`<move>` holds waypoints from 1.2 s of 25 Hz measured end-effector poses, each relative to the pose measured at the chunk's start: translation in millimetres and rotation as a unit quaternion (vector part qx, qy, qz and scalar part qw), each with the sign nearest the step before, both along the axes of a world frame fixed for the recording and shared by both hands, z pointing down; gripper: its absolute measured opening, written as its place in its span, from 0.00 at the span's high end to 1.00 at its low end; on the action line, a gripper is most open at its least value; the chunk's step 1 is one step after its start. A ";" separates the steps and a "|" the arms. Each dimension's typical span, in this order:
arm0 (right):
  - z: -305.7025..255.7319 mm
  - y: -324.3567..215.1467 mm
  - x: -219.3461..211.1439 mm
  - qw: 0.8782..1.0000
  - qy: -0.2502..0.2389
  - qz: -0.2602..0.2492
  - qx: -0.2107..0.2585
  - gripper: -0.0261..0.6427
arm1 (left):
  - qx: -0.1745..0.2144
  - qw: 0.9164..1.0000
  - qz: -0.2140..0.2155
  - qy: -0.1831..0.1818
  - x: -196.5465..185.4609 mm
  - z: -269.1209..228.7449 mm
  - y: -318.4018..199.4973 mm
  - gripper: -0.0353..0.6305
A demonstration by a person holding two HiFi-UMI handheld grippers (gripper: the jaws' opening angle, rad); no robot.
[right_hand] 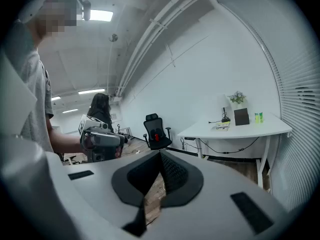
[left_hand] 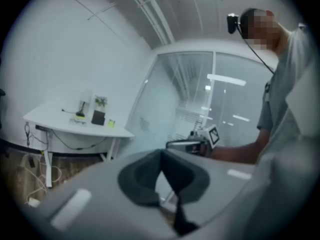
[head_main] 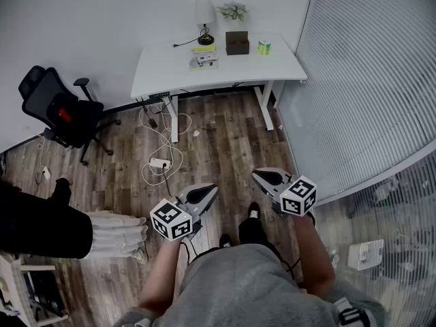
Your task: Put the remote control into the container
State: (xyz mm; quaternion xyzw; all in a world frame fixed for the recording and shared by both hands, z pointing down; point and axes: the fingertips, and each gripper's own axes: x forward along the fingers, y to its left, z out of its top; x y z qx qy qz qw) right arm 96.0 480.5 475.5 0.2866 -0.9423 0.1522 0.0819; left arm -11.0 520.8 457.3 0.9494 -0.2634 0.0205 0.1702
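A dark brown box-shaped container (head_main: 237,43) stands at the back of a white table (head_main: 272,63), far from me across the room. Small flat items (head_main: 206,59) lie on the table left of it; which one is the remote control I cannot tell. My left gripper (head_main: 208,192) and right gripper (head_main: 261,176) are held side by side over the floor, well short of the table. Both are shut with nothing between the jaws. The container (left_hand: 98,117) is small in the left gripper view, and the container (right_hand: 241,116) also shows in the right gripper view.
A lamp (head_main: 204,19), a plant (head_main: 234,10) and a green can (head_main: 263,47) share the table. A black office chair (head_main: 58,111) stands at the left. Cables and a power strip (head_main: 160,162) lie on the wood floor. A glass wall with blinds (head_main: 368,80) runs along the right.
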 end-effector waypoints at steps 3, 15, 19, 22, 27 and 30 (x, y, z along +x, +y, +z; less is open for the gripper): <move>-0.6 1.7 1.7 1.000 0.001 -0.001 0.001 0.94 | -0.002 1.000 0.000 0.000 2.9 1.5 1.5 0.95; 0.9 -3.0 5.4 1.000 -0.004 0.004 -0.004 0.94 | -0.007 1.000 0.004 0.000 5.8 4.0 -5.4 0.95; -6.2 -3.8 6.8 0.999 -0.043 0.004 -0.007 0.94 | -0.014 1.000 0.004 0.000 7.5 7.9 -7.2 0.95; -4.4 -4.2 6.4 0.999 -0.045 -0.003 -0.007 0.94 | -0.022 1.000 0.004 -0.001 8.5 13.1 -9.2 0.95; 3.7 -10.0 10.7 0.997 -0.066 -0.028 -0.029 0.94 | -0.030 1.000 0.003 -0.004 19.9 17.3 -24.4 0.95; 11.1 -20.6 12.3 0.997 -0.059 -0.033 -0.033 0.94 | -0.028 1.000 0.002 -0.004 25.4 15.3 -39.5 0.96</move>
